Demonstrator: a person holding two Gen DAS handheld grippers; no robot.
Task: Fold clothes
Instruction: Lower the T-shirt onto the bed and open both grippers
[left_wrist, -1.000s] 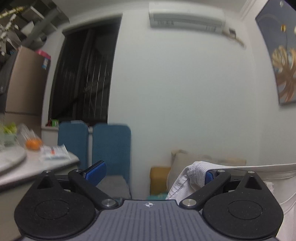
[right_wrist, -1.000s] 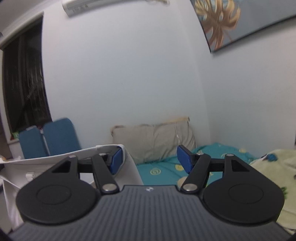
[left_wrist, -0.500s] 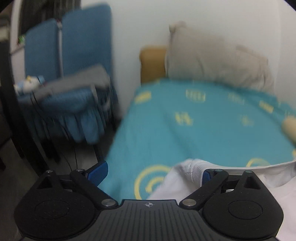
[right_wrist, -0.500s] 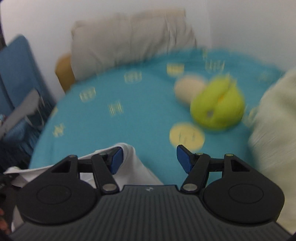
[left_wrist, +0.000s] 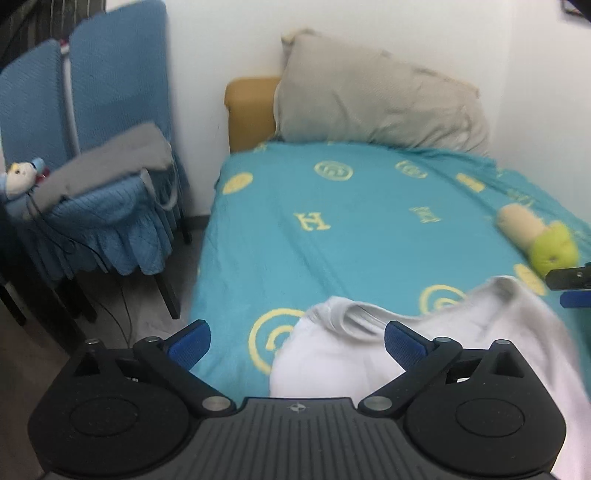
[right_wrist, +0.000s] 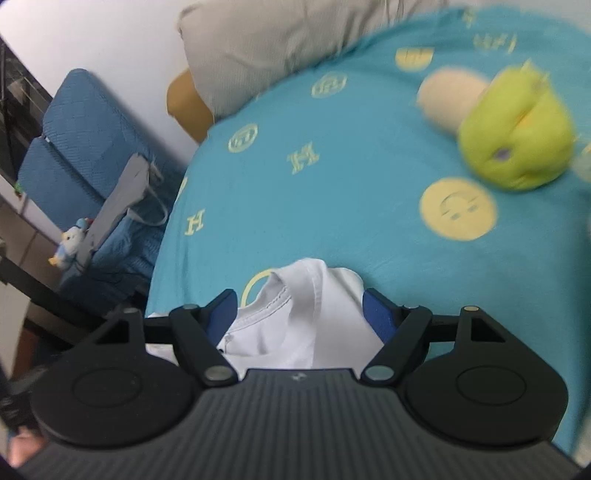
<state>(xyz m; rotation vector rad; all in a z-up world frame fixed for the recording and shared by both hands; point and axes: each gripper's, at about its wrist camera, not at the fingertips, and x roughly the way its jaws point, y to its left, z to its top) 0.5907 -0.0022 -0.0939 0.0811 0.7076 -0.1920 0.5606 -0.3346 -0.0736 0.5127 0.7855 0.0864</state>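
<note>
A white shirt (left_wrist: 373, 354) lies crumpled on the near part of the teal bed sheet (left_wrist: 369, 221), its ribbed collar (left_wrist: 343, 317) towards the pillow. My left gripper (left_wrist: 295, 343) hangs over it, pointing downwards with jaws wide open; the shirt lies between them by the right pad (left_wrist: 404, 341), unpinched. My right gripper (right_wrist: 301, 317) is opening its jaws, with a bunched fold of the shirt (right_wrist: 306, 314) lying loose between the blue pads. Part of the right gripper (left_wrist: 572, 284) shows at the far right edge of the left wrist view.
A beige pillow (left_wrist: 376, 99) leans on the wall at the head of the bed. A green and beige plush toy (right_wrist: 509, 125) lies on the sheet to the right. Left of the bed stand blue covered chairs (left_wrist: 92, 110) with a grey bag (left_wrist: 107, 162) and a small duck toy (right_wrist: 68, 240).
Both views swung down from the wall to the bed. The white shirt, earlier hanging from the inner fingers of both grippers, now rests on the sheet. The right jaws stand wider apart.
</note>
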